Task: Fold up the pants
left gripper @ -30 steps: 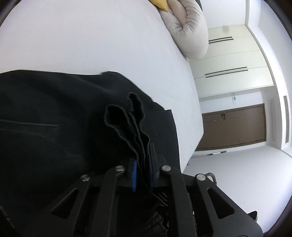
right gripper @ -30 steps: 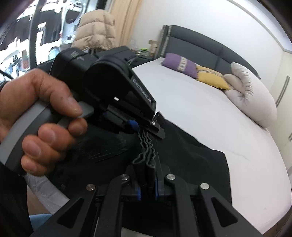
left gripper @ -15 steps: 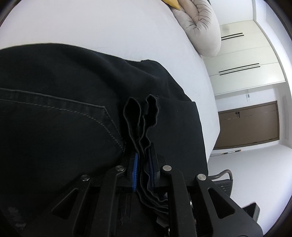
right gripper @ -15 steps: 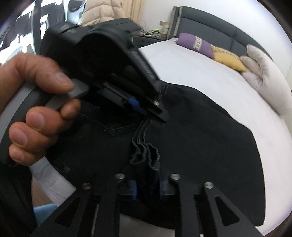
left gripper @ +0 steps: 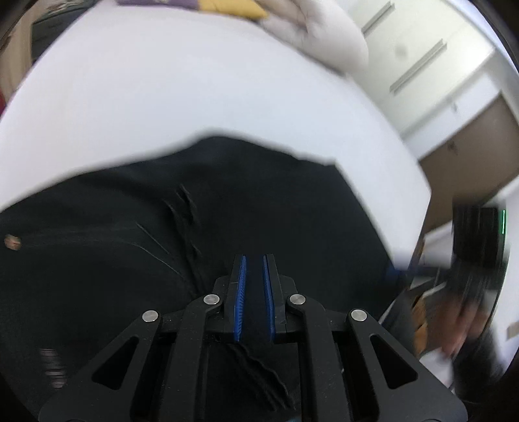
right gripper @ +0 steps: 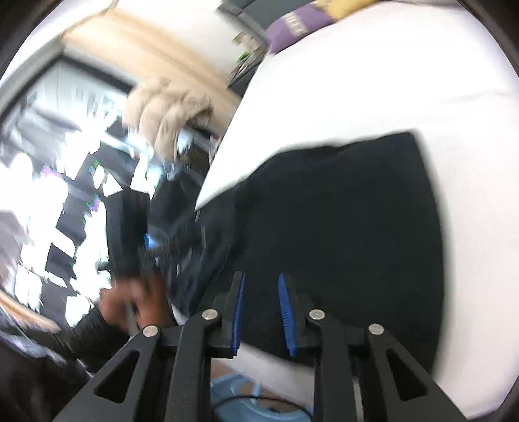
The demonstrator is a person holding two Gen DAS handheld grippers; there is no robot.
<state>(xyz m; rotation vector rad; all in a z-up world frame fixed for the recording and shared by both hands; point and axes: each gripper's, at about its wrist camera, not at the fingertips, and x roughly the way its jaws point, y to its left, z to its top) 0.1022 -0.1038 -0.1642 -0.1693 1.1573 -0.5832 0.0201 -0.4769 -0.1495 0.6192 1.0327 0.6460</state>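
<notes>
The black pants (left gripper: pixel 227 201) lie folded on the white bed (left gripper: pixel 194 91), near its front edge; they also show in the right wrist view (right gripper: pixel 340 227). My left gripper (left gripper: pixel 253 259) hovers just above the pants with its blue pads (left gripper: pixel 241 292) slightly apart and nothing between them. My right gripper (right gripper: pixel 261 279) is open and empty over the pants' near edge. Both views are motion-blurred. The other hand and its gripper show blurred at the right of the left view (left gripper: pixel 470 292) and the left of the right view (right gripper: pixel 136 259).
A grey pillow (left gripper: pixel 318 29), a yellow cushion (left gripper: pixel 233 8) and a purple cushion (right gripper: pixel 298 22) lie at the bed's head. White wardrobes (left gripper: pixel 421 58) and a brown door (left gripper: pixel 470 142) stand beyond the bed. A beige jacket (right gripper: pixel 165 107) hangs by the window.
Both grippers have let go of the bunched pants edge and opened. The pants now lie flat on the bed. Both grippers have pulled back and swung apart.
</notes>
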